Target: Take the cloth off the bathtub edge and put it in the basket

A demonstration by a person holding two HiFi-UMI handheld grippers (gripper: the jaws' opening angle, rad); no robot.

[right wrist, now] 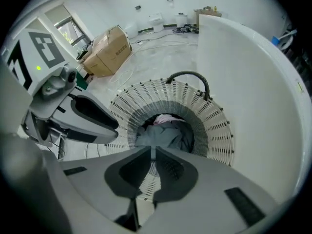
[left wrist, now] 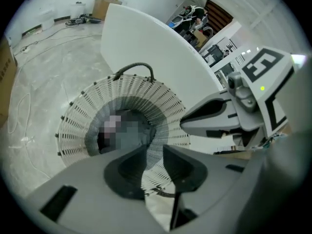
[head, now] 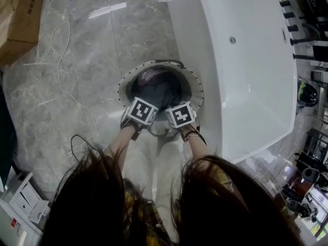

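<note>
Cloth [right wrist: 163, 136], dark grey and crumpled, is lying at the bottom of the basket [right wrist: 217, 128]. What looks like a pink piece [right wrist: 165, 119] is peeking out at its far edge, and we cannot tell whether it belongs to the cloth. The basket is standing on the grey floor [head: 113, 45] just beside the white bathtub [head: 246, 86], with its dark handle [right wrist: 191, 76] arching over the far rim.

We are holding both grippers side by side above the basket's near rim, pointing them steeply down toward the opening. Our left gripper [left wrist: 155, 151] is showing its jaws parted, with only the slatted basket wall visible through the gap. Our right gripper [right wrist: 152, 152] is showing its jaws drawn together, gripping nothing.

A cardboard box [head: 18, 19] and a pale cable [head: 60, 60] are lying on the floor, well apart from the basket.
</note>
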